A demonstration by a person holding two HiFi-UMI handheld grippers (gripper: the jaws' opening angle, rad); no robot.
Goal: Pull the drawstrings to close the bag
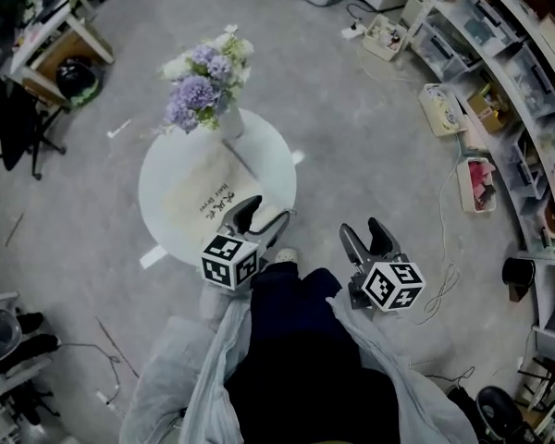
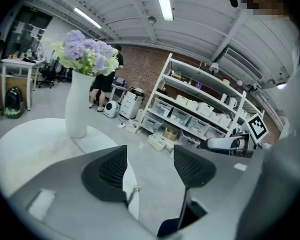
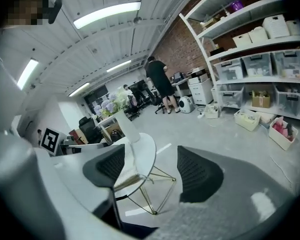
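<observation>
A beige drawstring bag with dark print lies flat on the round white table. Its near edge hangs slightly over the rim, and a thin drawstring dangles there. My left gripper hovers at the table's near right edge, just past the bag's corner, jaws open and empty. Off the table to the right and above the floor, my right gripper is also open with nothing between its jaws. Neither gripper touches the bag or the string.
A white vase of purple and white flowers stands at the table's far edge. Shelves with bins line the right side, with boxes and cables on the floor. A desk and chairs stand at the left; a person stands far off.
</observation>
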